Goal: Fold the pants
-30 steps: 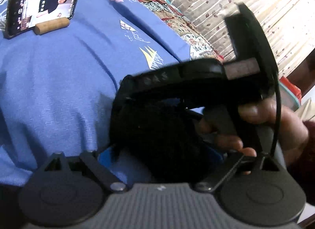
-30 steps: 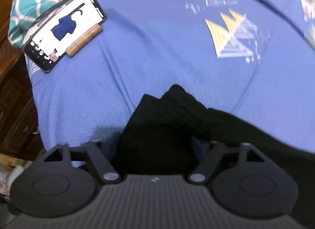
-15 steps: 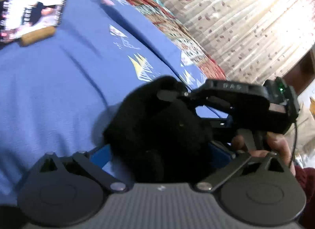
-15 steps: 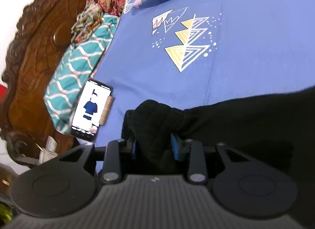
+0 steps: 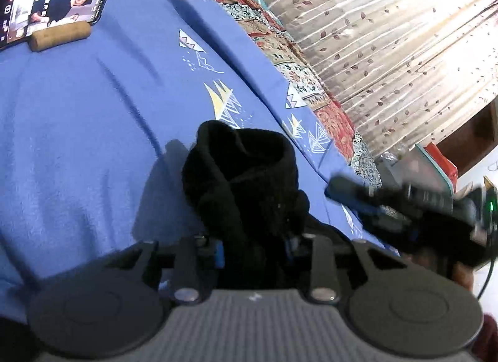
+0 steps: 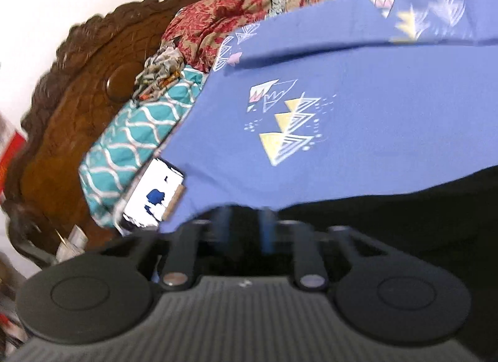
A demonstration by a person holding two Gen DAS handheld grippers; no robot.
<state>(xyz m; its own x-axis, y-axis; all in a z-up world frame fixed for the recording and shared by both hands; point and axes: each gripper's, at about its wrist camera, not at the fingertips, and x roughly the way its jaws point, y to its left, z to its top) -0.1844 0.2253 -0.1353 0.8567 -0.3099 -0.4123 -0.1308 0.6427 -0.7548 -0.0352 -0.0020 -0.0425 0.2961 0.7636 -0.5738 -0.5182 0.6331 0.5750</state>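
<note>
black pants (image 5: 246,181) bunched in the left claw (image 5: 253,250), which pinches them; fabric runs right toward the right claw (image 6: 242,231), also clamped on it.

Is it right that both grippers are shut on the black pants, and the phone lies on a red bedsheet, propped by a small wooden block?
One detail is wrong: the bedsheet is blue, not red, as the left wrist view shows. The rest holds: the left gripper and right gripper are shut on the black pants, and the phone leans on the wooden block.
</note>
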